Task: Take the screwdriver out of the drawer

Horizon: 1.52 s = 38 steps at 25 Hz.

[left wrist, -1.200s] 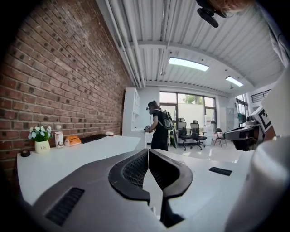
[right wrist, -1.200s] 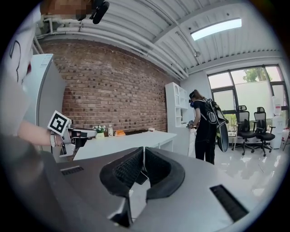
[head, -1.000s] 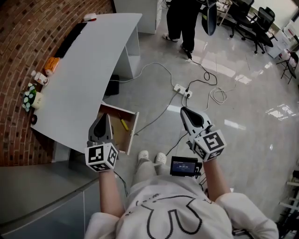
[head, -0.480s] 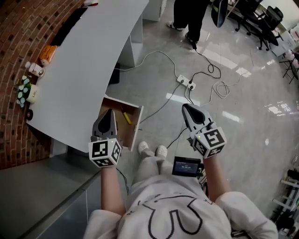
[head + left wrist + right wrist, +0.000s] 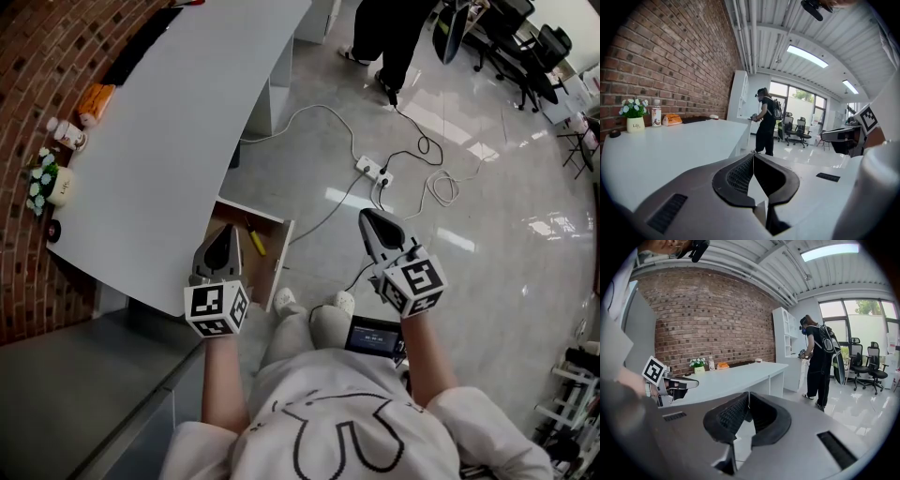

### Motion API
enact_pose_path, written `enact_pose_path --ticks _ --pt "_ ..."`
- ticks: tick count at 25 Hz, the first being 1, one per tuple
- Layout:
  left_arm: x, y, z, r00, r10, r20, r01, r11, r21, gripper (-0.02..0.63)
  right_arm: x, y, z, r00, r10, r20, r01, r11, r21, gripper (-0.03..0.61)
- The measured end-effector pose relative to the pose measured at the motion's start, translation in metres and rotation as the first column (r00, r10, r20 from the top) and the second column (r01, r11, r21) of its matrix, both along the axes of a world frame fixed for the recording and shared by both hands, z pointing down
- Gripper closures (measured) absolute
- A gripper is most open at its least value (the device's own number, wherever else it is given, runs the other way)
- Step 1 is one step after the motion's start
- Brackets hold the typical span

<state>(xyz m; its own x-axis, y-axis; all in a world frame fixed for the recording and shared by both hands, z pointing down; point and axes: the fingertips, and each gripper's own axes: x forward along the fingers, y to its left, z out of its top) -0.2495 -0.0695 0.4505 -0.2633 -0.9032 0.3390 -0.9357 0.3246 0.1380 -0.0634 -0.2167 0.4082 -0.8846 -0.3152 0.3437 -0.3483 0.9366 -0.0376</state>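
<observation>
Under the white desk (image 5: 169, 122) a wooden drawer (image 5: 281, 258) stands pulled out. A yellow-handled screwdriver (image 5: 255, 241) lies inside it. My left gripper (image 5: 225, 229) hovers over the drawer's left part, just left of the screwdriver, with its jaws shut and nothing between them. In the left gripper view the left gripper (image 5: 753, 154) points across the desk top, and the drawer is hidden. My right gripper (image 5: 364, 215) is out over the floor, right of the drawer, shut and empty. The right gripper view shows the right gripper (image 5: 749, 393) with tips touching.
A power strip (image 5: 368, 169) and cables lie on the floor beyond the drawer. A person in black (image 5: 394, 37) stands farther off near office chairs (image 5: 525, 47). A flower pot (image 5: 52, 183), a bottle (image 5: 66, 131) and an orange item (image 5: 94, 98) sit along the brick wall.
Both grippers have sunk a little; the right one has drifted slightly towards the drawer. The left stays over the drawer. Both jaws remain shut, and the screwdriver has not moved.
</observation>
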Motion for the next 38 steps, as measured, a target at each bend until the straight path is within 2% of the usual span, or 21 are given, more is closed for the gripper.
enact_pose_path --ticks 6,16,22,31,38 --pt "-0.002 -0.003 0.013 0.999 -0.041 -0.013 0.041 0.999 -0.025 0.6 0.002 -0.012 0.015 1.0 -0.015 -0.02 0.014 0.999 -0.032 0.555" --pt "-0.003 -0.015 0.062 0.981 -0.191 -0.019 0.187 0.976 -0.109 0.598 -0.015 -0.058 0.064 0.981 -0.18 -0.07 0.175 0.982 -0.073 0.555" --pt "0.002 -0.017 0.117 0.975 -0.214 -0.051 0.201 0.962 -0.183 0.6 -0.028 -0.065 0.124 0.966 -0.234 -0.11 0.219 0.966 -0.136 0.555" --pt "-0.01 -0.016 0.209 0.955 -0.253 -0.155 0.202 0.937 -0.285 0.598 -0.056 -0.066 0.207 0.948 -0.287 -0.136 0.257 0.945 -0.204 0.554" --pt "-0.024 -0.022 0.271 0.949 -0.241 -0.205 0.155 0.919 -0.362 0.597 -0.061 -0.059 0.268 0.944 -0.289 -0.159 0.244 0.937 -0.251 0.554"
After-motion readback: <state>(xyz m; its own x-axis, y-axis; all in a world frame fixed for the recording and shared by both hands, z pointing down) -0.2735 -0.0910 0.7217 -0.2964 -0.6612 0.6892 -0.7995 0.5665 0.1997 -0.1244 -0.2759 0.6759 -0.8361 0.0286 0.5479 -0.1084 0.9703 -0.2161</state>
